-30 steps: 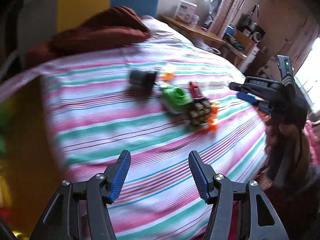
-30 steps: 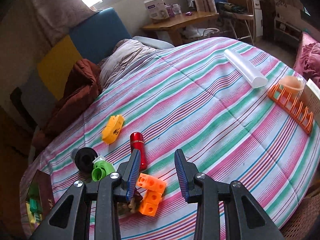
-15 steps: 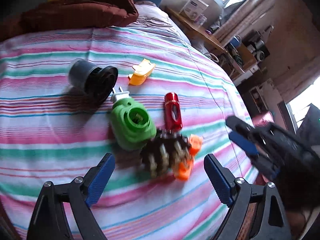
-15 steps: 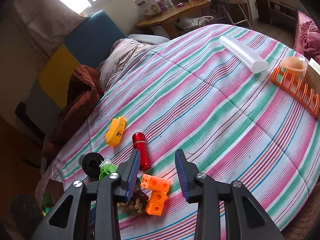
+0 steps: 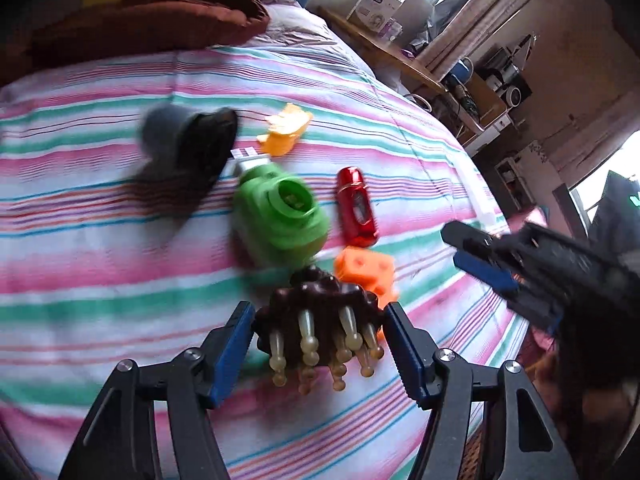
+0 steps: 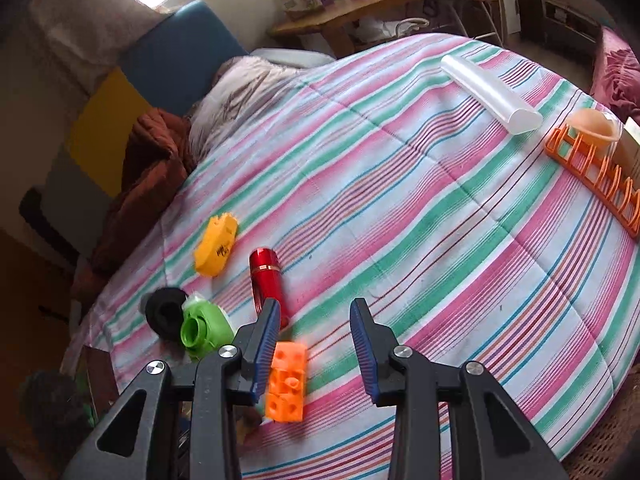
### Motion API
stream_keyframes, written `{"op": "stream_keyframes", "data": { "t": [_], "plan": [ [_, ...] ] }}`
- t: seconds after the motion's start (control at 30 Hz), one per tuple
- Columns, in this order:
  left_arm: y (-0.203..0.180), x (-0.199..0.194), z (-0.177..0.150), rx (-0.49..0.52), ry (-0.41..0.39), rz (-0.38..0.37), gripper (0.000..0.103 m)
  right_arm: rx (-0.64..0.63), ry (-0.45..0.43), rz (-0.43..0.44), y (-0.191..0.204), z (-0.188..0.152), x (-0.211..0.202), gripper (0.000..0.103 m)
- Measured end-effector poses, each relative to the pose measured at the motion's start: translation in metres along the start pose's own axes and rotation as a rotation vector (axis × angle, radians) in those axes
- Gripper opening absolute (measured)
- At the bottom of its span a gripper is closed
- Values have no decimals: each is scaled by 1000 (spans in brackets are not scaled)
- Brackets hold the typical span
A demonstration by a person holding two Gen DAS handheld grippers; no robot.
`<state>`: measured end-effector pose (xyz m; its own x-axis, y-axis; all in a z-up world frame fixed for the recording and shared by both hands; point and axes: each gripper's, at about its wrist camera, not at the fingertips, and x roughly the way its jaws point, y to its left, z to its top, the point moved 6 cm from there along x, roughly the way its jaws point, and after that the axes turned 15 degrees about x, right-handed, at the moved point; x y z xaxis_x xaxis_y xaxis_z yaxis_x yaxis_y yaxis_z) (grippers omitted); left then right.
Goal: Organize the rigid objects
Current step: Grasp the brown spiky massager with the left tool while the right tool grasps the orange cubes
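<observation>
Scene: small toys clustered on a striped bedspread (image 6: pixel 420 184)
Left gripper (image 5: pixel 318 338): jaws spread around a dark spiked massage brush (image 5: pixel 320 320), pads just beside its flanks; grip not yet evident
Right gripper (image 6: pixel 314 334): open, empty, hovering over an orange block (image 6: pixel 286 380)
Neighbours: green plug toy (image 5: pixel 280 216) and orange block touching the brush
Risk: rounded brush may squirt free as jaws close, nudging the block

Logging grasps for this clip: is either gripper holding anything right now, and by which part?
Nothing is clearly held. The open left gripper brackets the dark brown massage brush at its sides, contact unclear. The right gripper is open and empty.
</observation>
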<state>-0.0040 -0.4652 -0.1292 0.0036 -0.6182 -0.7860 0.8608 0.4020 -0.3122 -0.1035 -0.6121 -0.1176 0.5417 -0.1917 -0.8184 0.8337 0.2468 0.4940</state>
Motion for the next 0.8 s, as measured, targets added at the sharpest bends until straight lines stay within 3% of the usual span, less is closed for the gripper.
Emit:
{"op": "stream_keyframes", "data": {
  "t": [0.17, 0.33, 0.67, 0.7, 0.73, 0.8],
  "plan": [
    [20, -28, -31, 12, -1, 59, 66, -32, 91, 8, 4, -14, 16, 36],
    [31, -59, -60, 52, -17, 123, 66, -108, 125, -12, 12, -26, 26, 36],
    [25, -78, -84, 109, -48, 127, 67, -359, 165, -166, 28, -60, 51, 36],
    [25, -77, -85, 110, -50, 127, 67, -392, 159, -186, 28, -62, 53, 35],
    [26, -78, -85, 110, -51, 124, 67, -435, 136, -218, 29, -65, 53, 27],
    [27, -78, -84, 104, -52, 119, 67, -480, 110, -251, 31, -70, 54, 26]
  ]
}}
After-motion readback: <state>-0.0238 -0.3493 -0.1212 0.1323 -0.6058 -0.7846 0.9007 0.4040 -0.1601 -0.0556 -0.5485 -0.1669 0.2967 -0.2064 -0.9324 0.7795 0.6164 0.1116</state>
